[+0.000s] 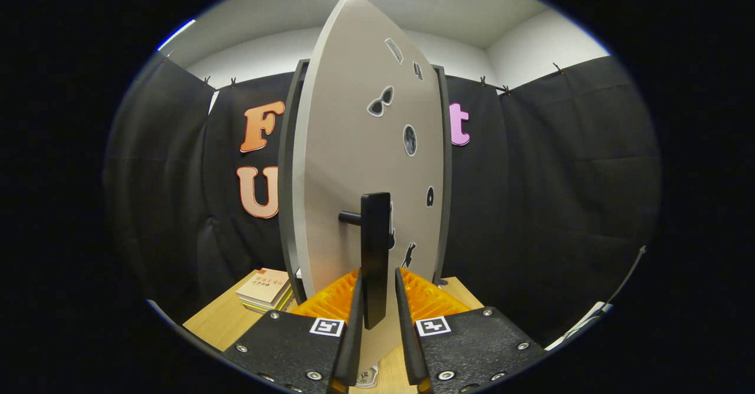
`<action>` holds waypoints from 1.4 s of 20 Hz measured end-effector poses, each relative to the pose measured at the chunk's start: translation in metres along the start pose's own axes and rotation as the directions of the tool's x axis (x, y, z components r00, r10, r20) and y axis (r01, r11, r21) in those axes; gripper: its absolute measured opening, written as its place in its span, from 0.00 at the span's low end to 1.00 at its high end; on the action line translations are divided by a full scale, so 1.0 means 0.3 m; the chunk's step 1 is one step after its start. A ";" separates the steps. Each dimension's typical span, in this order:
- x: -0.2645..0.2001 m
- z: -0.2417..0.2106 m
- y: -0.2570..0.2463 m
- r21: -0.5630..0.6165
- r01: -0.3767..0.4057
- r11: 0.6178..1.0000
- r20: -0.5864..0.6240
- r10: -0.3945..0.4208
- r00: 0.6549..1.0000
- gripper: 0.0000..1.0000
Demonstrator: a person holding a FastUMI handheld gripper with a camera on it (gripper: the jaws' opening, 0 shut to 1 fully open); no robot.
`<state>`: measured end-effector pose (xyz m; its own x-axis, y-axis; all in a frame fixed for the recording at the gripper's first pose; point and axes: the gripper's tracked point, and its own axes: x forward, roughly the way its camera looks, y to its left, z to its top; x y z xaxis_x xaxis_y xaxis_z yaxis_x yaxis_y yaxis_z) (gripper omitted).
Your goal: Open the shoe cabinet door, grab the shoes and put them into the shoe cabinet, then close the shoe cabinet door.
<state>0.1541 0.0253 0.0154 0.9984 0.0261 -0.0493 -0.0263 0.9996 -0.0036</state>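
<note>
The grey shoe cabinet door (354, 158) stands swung partly out from its dark frame (286, 176), and I see it almost edge-on. Several small stickers dot its face. Its black bar handle (376, 235) stands upright on a short post and sits between my fingers. My gripper (378, 272) is shut on the lower part of this handle, one finger against each side. The door's bottom edge reaches down between the two fingers.
The cabinet stands on a light wooden table (215, 320). A small stack of books (263, 289) lies on the table left of the door. Black cloth walls surround the booth close behind and on both sides.
</note>
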 end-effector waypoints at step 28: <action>-0.042 -0.048 -0.294 0.041 0.155 0.987 0.003 -0.156 0.988 0.32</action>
<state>0.1432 -0.0632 0.0018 0.9905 -0.1298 -0.0451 0.1312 0.9909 0.0293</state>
